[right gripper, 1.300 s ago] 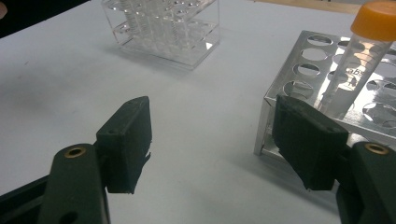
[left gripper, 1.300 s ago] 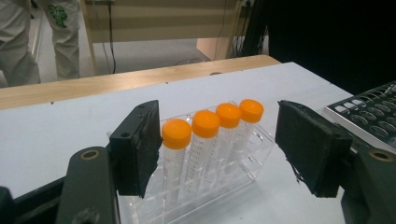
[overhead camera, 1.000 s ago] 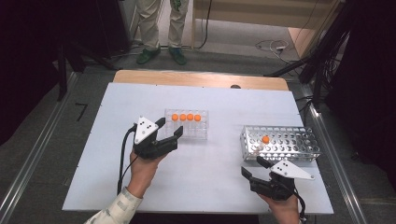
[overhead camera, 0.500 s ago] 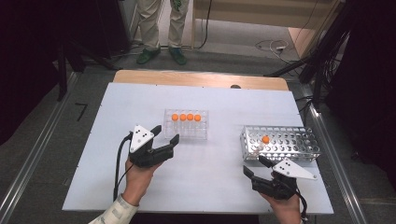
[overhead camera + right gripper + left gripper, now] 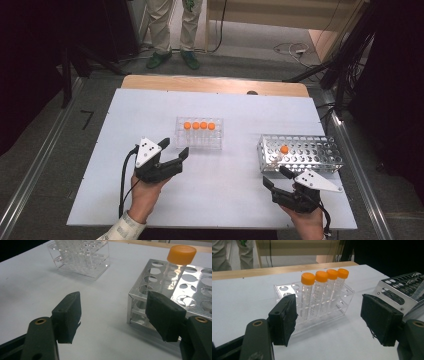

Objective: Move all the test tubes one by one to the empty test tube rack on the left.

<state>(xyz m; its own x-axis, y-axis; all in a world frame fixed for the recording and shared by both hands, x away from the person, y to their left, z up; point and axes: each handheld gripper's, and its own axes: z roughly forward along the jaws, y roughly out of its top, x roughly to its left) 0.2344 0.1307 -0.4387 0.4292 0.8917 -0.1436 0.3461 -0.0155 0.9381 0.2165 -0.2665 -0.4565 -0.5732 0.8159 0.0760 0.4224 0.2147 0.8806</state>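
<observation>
On the white desk (image 5: 125, 130) stand two racks. The clear plastic rack (image 5: 199, 134) sits near the middle and carries four tubes with orange caps (image 5: 199, 125) in a row along its far side, all upright. To its right, well apart from it, is the metal rack (image 5: 300, 154) with its many round holes, and one single orange-capped tube (image 5: 284, 150) stands in it near the left end.

The left tongs (image 5: 174, 150) are held just in front of the clear rack, a little to its left, pointing toward it. Their two black jaws stand apart with nothing between them, and they touch neither the rack nor the tubes. From the left gripper view the four capped tubes (image 5: 324, 290) show upright between the spread jaws, farther off, with the corner of the metal rack (image 5: 402, 290) behind the right-hand jaw.

The right tongs (image 5: 272, 177) are held near the front edge of the desk, just in front of the metal rack's left end. Their jaws are open too and hold nothing. In the right gripper view the metal rack (image 5: 175, 285) is close ahead on the right with the lone tube's orange cap (image 5: 181, 254) above it, and the clear rack (image 5: 80, 257) lies farther off.

Beyond the desk a person's legs (image 5: 170, 30) stand on the floor.
</observation>
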